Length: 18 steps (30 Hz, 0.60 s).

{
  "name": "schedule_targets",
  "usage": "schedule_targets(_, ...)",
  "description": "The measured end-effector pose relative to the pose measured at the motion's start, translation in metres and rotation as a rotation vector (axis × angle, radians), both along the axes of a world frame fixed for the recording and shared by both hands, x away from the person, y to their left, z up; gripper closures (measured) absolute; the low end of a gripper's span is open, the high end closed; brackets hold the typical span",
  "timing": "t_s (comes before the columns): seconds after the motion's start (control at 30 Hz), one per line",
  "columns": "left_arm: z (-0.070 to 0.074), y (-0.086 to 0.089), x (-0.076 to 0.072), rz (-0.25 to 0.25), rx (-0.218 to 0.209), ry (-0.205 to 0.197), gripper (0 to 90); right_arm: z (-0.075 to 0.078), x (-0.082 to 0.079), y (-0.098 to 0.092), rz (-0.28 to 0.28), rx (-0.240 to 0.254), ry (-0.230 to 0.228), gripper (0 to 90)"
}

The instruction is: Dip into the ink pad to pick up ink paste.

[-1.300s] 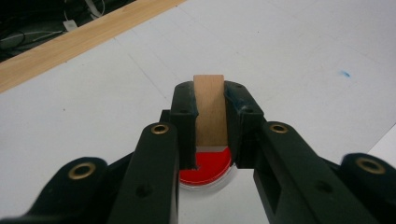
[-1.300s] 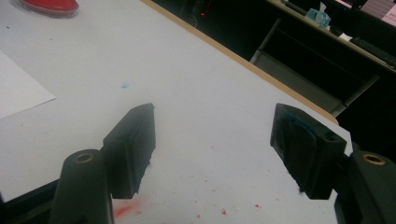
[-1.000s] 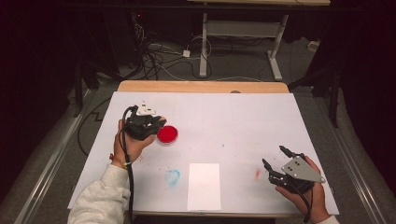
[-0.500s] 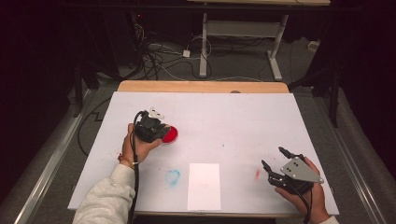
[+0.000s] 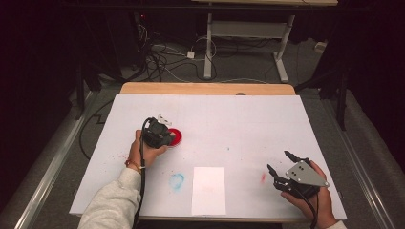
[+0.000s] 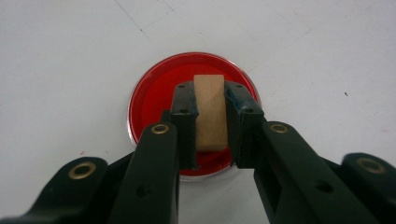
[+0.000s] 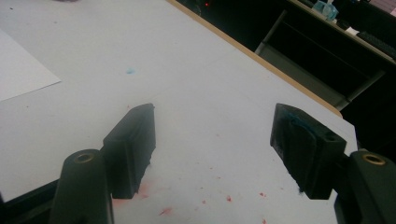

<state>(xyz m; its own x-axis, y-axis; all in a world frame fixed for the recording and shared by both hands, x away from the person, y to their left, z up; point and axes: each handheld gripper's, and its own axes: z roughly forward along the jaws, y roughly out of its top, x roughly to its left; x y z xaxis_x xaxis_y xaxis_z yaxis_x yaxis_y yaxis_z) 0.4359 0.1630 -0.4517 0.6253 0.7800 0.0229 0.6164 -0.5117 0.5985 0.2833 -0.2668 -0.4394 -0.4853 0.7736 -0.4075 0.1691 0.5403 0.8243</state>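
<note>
A round red dish (image 6: 154, 93) (image 5: 176, 137) of red paint lies on the white table, left of centre. My left gripper (image 6: 210, 100) (image 5: 160, 133) is shut on a small tan wooden block (image 6: 209, 112), held upright over the dish; whether its lower end touches the paint I cannot tell. A white sheet of paper (image 5: 208, 190) lies near the front edge, with its corner (image 7: 18, 70) in the right gripper view. My right gripper (image 7: 212, 140) (image 5: 282, 169) stands open at the front right, nothing between its fingers.
A blue paint smear (image 5: 176, 181) marks the table left of the paper, and a red smear (image 5: 263, 177) lies by the right gripper. The table's wooden far edge (image 5: 205, 88) borders a floor with cables and desk legs.
My left gripper has swung right and down from beside the dish until it is over it, with the block between its jaws. The right gripper has not moved.
</note>
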Motion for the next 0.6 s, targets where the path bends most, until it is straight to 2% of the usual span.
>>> schedule_targets(0.2, -0.0016, -0.0017, -0.0004, -0.002, 0.011, -0.011, 73.5, 0.0002, -0.0004, 0.0002, 0.004, 0.003, 0.000, 31.2)
schedule_targets(0.6, -0.0028, -0.0019, -0.0001, -0.002, 0.013, -0.008, 73.6, 0.0002, -0.0009, 0.0009, 0.011, 0.000, 0.000, 31.1)
